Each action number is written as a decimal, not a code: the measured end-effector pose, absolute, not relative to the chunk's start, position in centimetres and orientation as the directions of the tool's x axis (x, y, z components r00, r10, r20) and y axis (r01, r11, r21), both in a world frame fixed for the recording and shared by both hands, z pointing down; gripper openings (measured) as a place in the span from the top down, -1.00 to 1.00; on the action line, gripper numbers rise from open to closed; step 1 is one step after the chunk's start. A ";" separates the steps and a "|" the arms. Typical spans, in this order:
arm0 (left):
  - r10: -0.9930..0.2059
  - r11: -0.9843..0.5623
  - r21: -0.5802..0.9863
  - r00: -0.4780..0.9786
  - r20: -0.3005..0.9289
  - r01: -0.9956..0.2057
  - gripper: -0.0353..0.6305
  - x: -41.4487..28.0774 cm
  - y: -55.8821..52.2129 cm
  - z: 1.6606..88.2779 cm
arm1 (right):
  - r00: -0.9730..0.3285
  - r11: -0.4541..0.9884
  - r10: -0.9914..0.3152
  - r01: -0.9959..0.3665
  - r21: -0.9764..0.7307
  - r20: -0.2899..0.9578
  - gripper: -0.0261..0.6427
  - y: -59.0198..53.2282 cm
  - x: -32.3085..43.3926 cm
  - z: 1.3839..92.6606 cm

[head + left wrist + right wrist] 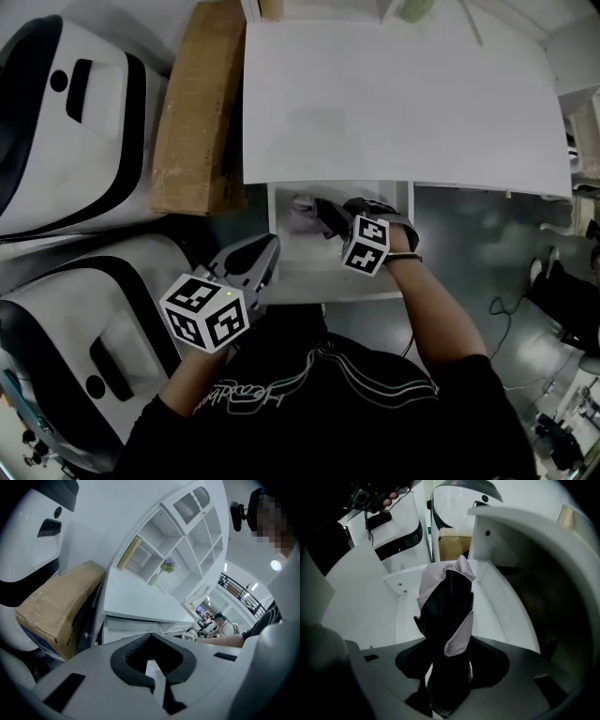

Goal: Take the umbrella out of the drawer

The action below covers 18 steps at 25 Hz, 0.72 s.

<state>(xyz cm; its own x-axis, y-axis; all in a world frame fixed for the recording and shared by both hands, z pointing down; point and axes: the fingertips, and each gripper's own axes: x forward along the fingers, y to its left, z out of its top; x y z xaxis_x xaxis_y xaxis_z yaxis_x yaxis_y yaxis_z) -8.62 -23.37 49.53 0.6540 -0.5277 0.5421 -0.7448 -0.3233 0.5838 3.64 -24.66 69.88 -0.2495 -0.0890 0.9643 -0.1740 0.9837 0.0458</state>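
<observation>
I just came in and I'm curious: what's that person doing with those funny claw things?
A person is reaching into the open drawer under the white desk. The right gripper is clamped on a folded black and lilac umbrella inside it. The left gripper is shut, holding nothing, near the drawer's front.

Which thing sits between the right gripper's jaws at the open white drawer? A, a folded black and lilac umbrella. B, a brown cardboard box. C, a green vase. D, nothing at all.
A: the right gripper is closed on the folded black and lilac umbrella, which stands up out of its jaws at the open white drawer.
</observation>
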 end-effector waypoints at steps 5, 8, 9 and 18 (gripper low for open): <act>-0.548 -0.348 0.574 0.658 0.516 -0.741 0.83 -7.8 -20.9 47.1 | -0.293 0.970 -0.180 -0.211 0.120 0.939 0.26 -23.2 4.8 64.6; -0.561 -0.371 0.564 0.662 0.498 -0.738 0.83 -7.1 -19.1 45.2 | -0.318 0.954 -0.250 -0.242 0.177 0.914 0.26 -21.8 5.6 60.9; -0.565 -0.382 0.559 0.665 0.489 -0.736 0.83 -6.9 -18.5 44.6 | -0.328 0.946 -0.277 -0.258 0.196 0.903 0.26 -21.4 5.9 59.6; -0.599 -0.481 0.512 0.694 0.401 -0.711 0.83 -4.7 -13.2 38.4 | -0.475 0.829 -0.507 -0.499 0.254 0.720 0.26 -17.4 6.8 46.2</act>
<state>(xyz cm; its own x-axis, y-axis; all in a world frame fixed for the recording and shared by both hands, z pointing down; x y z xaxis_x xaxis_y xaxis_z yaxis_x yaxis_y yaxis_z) -4.68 -13.15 38.35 0.6935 -0.5986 0.4008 -0.7114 -0.4813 0.5122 6.82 -17.39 46.25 -0.4747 -0.5067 0.7196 -0.4988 0.8286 0.2544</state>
